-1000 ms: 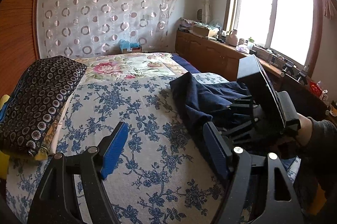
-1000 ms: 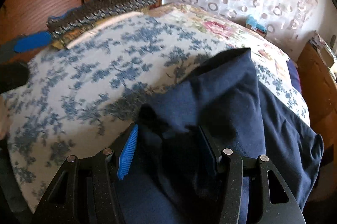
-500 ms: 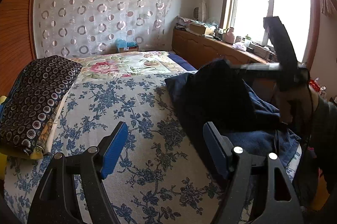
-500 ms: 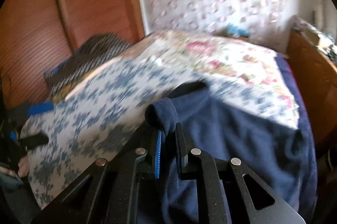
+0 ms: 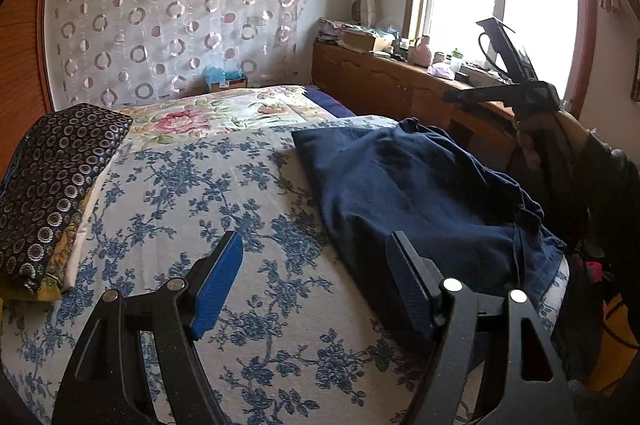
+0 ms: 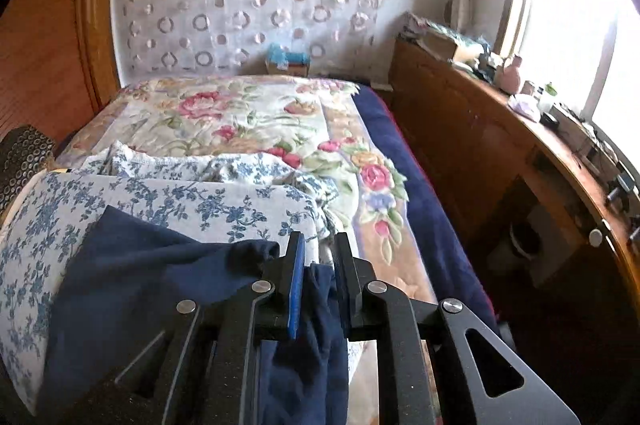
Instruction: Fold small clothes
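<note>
Navy garment, looks like a small dark-blue top or shorts, sprawled rumpled across the right half of the left wrist view, on the blue-floral bedspread and running off toward the lower right edge. Not folded yet, honestly barely started: no clean crease anywhere, just one bunched edge pinched up. Right gripper clamped on that bunch of navy cloth, lower centre of its own view, jaws nearly together with a slight give after the squeeze, fabric hanging down between them and trailing off to the lower left. Same gripper visible raised at the right edge of the left wrist view, gripped by a hand in front of the window. Left gripper spread wide at the bottom of its frame, nothing between the pads, hovering just over the bedspread right beside the garment's near edge. Patterned dark pillow parked at far left, well clear. Still to do, probably: spread it flat, grab a second corner with the free gripper, then do the actual folds.
</note>
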Tool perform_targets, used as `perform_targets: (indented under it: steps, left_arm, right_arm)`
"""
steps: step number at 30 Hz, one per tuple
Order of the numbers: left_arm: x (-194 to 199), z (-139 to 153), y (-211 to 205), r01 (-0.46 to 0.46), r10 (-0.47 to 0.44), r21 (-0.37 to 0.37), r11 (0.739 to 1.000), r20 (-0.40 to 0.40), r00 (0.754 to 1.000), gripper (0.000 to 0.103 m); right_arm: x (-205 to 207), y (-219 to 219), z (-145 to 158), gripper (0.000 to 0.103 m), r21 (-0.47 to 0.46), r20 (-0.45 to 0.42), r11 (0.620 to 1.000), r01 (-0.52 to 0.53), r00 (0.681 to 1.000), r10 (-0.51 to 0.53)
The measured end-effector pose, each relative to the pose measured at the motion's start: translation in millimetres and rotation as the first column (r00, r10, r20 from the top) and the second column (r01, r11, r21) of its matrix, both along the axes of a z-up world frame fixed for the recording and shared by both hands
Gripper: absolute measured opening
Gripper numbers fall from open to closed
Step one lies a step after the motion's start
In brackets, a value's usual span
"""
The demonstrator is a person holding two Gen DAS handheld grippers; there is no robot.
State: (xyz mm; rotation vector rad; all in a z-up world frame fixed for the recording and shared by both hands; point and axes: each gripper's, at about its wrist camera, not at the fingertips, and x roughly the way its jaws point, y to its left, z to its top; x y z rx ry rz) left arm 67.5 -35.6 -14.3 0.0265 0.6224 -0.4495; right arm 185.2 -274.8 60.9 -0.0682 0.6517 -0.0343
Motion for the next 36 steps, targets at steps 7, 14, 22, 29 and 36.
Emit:
perform_targets:
  steps: [7,14,22,29,36]
  left_arm:
    - [1,-6,-8,0.022,-0.022,0.006,1.000,-0.026,0.999,0.075]
    - [1,-10,-12,0.031,-0.031,0.015,0.999,-0.039,0.999,0.075]
    - [0,-13,-15,0.036,-0.035,0.016,0.999,-0.044,0.998,0.075]
    - [0,-17,-19,0.048,-0.047,0.025,0.999,-0.058,0.997,0.075]
    - [0,-19,-22,0.061,-0.058,0.025,0.998,-0.079,0.995,0.075]
  right_arm:
    - [5,16,-32,0.032,0.075,-0.094,0.988,-0.138,0.985,0.145]
    - [45,-9,-54,0.033,0.186,-0.191,0.975,-0.121,0.969,0.156]
    - [69,-19,-50,0.033,0.128,-0.213,0.987,-0.102,0.969,0.128]
    - [72,-20,-58,0.042,0.195,-0.204,0.974,-0.113,0.967,0.153]
    - [58,-17,-55,0.006,0.165,-0.173,0.964,-0.208,0.956,0.236]
